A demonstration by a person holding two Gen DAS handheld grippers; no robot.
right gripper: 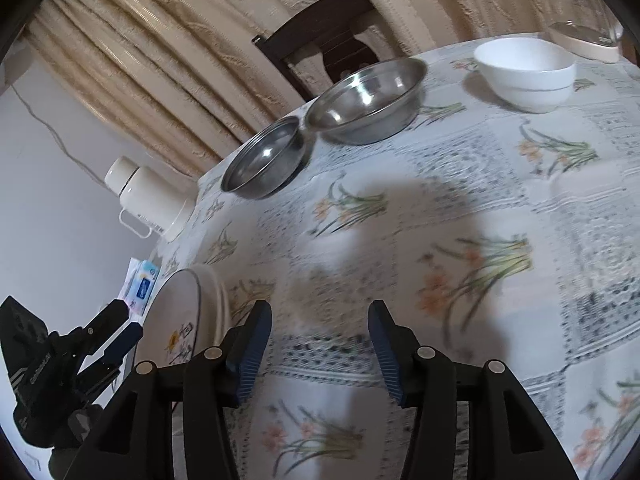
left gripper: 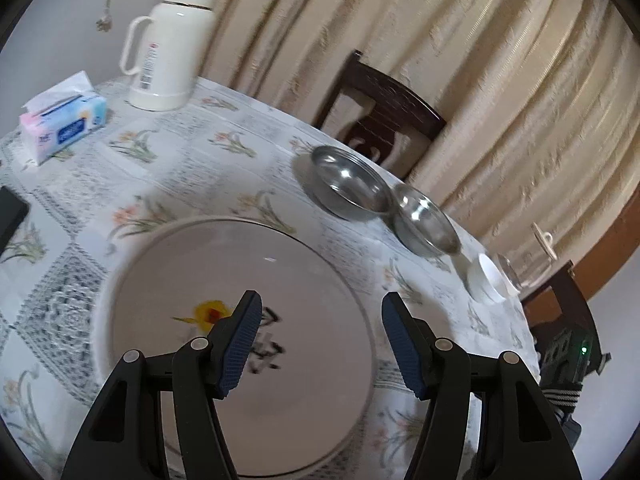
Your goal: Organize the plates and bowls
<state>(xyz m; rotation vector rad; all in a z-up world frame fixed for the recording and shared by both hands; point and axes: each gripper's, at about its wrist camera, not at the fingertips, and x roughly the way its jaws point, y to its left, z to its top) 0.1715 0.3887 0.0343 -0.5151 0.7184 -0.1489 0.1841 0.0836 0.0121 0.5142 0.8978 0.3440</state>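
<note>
A large white plate (left gripper: 248, 280) with a yellow flower and black characters lies on the flowered tablecloth, right under my open left gripper (left gripper: 320, 324). Nothing sits between its fingers. Beyond it, two steel bowls (left gripper: 348, 188) (left gripper: 426, 220) stand side by side near the far edge, with a white bowl (left gripper: 490, 278) further right. In the right wrist view my right gripper (right gripper: 318, 334) hovers open over bare cloth. The steel bowls (right gripper: 264, 160) (right gripper: 368, 96) and the white bowl (right gripper: 524, 74) lie ahead of it, the plate (right gripper: 180, 320) at its left, and the left gripper (right gripper: 120, 332) beside the plate.
A white thermos jug (left gripper: 168, 44) and a tissue pack (left gripper: 64, 120) stand at the table's far left. A dark object (left gripper: 12, 212) lies at the left edge. Dark wooden chairs (left gripper: 380, 116) (left gripper: 560, 304) stand behind the table, in front of beige curtains. A glass lid (right gripper: 584, 40) sits at the far right.
</note>
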